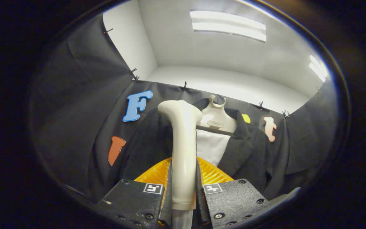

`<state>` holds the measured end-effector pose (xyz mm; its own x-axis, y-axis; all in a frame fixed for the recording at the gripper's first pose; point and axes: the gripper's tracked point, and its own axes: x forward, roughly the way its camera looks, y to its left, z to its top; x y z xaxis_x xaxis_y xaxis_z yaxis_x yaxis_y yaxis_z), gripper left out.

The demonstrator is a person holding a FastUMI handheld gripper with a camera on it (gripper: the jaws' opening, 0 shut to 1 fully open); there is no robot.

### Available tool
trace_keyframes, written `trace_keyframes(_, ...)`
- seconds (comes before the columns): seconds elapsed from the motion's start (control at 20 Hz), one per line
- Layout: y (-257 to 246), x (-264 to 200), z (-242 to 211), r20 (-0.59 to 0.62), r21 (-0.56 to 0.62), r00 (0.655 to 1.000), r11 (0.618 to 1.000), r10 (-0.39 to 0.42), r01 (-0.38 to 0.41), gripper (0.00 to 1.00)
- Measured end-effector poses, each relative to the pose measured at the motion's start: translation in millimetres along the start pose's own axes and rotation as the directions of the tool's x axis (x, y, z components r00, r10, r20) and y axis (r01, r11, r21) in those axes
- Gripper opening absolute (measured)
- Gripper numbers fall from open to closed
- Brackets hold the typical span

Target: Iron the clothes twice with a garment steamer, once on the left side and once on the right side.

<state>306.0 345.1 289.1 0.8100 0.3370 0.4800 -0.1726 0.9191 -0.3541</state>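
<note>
Between the fingers, the gripper (183,194) clamps the garment steamer (183,149) by its handle; its head rises toward twelve o'clock before the hanging dark jacket (249,149).

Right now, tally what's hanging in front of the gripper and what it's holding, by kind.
Garment steamer, clamped between the fingers: 1
Dark jacket beyond it: 1
White shirt inside the jacket: 1
Pale hanger: 1
Total: 4

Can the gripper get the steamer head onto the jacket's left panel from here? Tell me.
Probably yes. The gripper is shut on the steamer handle, and the steamer head sits before the dark jacket with nothing between.
</note>
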Motion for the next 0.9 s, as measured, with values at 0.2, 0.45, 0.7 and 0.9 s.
trace_keyframes(0.2, 0.8, -13.9, -9.0, -0.045, 0.018, 0.999, 1.000, 0.018, -0.017, 0.33)
trace_keyframes(0.45, 2.5, -29.6, -18.6, -0.072, 0.021, 0.996, 0.999, 0.046, -0.045, 0.33)
trace_keyframes(0.7, 3.2, -47.8, -35.0, -0.136, 0.008, 0.989, 0.998, 0.065, -0.065, 0.33)
trace_keyframes(0.9, 2.7, -62.6, -47.2, -0.188, 0.012, 0.980, 0.998, 0.066, -0.065, 0.33)
